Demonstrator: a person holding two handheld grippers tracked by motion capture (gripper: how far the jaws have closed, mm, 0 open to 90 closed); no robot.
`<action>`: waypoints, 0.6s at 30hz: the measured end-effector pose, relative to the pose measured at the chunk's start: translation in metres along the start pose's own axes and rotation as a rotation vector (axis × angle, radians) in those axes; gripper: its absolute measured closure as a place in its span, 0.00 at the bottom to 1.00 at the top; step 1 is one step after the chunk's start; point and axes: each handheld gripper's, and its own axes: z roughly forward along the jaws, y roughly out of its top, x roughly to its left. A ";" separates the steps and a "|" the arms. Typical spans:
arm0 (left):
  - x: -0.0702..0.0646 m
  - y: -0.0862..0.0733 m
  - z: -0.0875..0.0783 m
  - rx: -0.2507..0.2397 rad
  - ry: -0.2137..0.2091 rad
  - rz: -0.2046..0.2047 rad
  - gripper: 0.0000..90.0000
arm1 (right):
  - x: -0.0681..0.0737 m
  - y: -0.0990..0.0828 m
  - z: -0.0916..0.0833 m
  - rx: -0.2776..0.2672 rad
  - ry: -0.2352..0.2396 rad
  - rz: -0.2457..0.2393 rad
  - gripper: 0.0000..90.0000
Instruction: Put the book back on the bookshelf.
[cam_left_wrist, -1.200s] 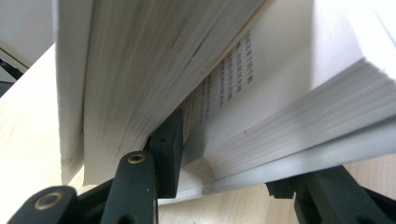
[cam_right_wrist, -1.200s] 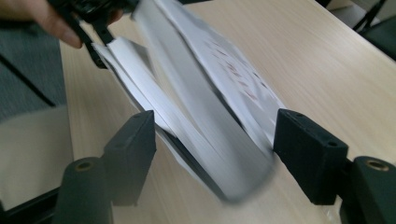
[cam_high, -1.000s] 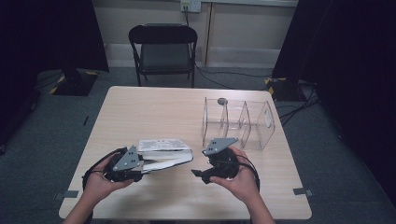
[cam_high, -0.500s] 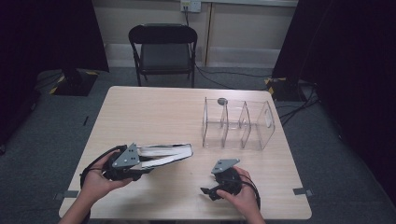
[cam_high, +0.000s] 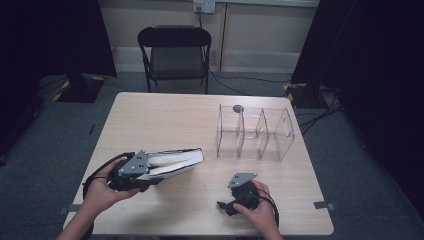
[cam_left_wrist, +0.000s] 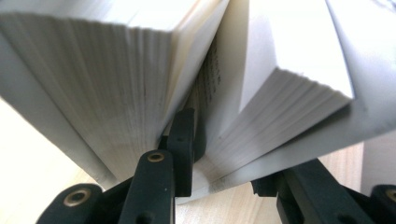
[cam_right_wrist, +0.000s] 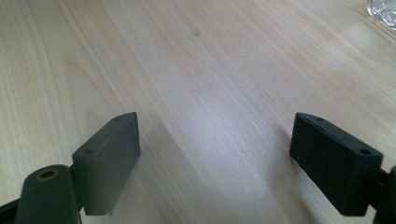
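pale wood grain covers the table (cam_high: 200, 120), the largest thing here, a rectangular top standing on grey carpet with a black folding chair (cam_high: 175, 55) drawn up at its far edge. next in size is the clear plastic organizer (cam_high: 255, 132), a row of upright see-through compartments on the right half of the table, nearer the far edge, with a small dark round thing sitting on its back left corner; what that thing is cannot be told. a thick white book (cam_high: 175, 161) comes next, lying on the left half of the table toward the near edge, its pages fanned apart into two blocks. the left gripper (cam_high: 142, 172) has it: in the left gripper view one black jaw reaches into the gap between the two page blocks and the other sits beneath the lower block and cover (cam_left_wrist: 289, 116), so the tongs pinch that lower part of the book, and they have just been closing on it. the right gripper (cam_high: 235, 200) sits low over bare wood near the front edge, well apart from the book and in front of the organizer, held in the person's right hand (cam_high: 260, 212). its jaws stand spread wide with nothing between them but table, and they have just been opening.
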 end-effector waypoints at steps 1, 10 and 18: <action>0.001 0.000 -0.001 0.000 0.002 0.005 0.75 | 0.000 0.000 0.000 -0.005 -0.001 0.001 0.17; 0.006 0.001 -0.004 -0.009 0.003 -0.017 0.78 | -0.002 -0.005 0.001 -0.040 -0.003 0.007 0.15; 0.010 0.000 -0.005 -0.012 -0.005 -0.028 0.79 | -0.002 -0.008 0.002 -0.071 -0.005 0.011 0.14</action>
